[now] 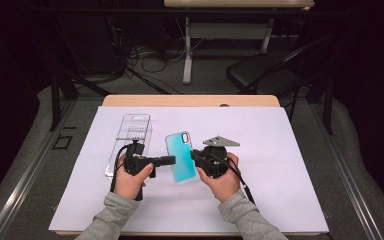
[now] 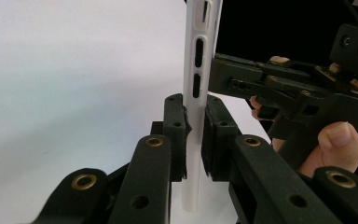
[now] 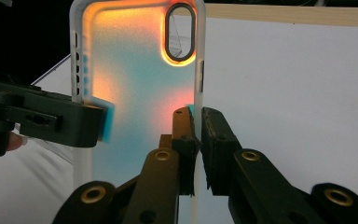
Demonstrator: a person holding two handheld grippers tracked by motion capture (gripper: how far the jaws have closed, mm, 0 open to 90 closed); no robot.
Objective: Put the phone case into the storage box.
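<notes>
Left gripper and right gripper each clench opposite edges of the phone case, held above the counter's open middle; its lower end is cut off in both gripper views.

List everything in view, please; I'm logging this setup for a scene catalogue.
phone case: one, teal with a clear rim, held up off the table between both grippers
clear box: one, transparent plastic, lying on the sheet behind the left gripper
sheet: one, white, covering most of the table
table: one, light wood, under the sheet
chair: one, black, on the floor beyond the table, at the right
far table: one, light top on a pale frame, at the back
cables: several, dark, on the floor at the back
left gripper: one, black, shut on the case's left edge
right gripper: one, black, shut on the case's right edge
hands: two, grey sleeves, holding the grippers
</notes>
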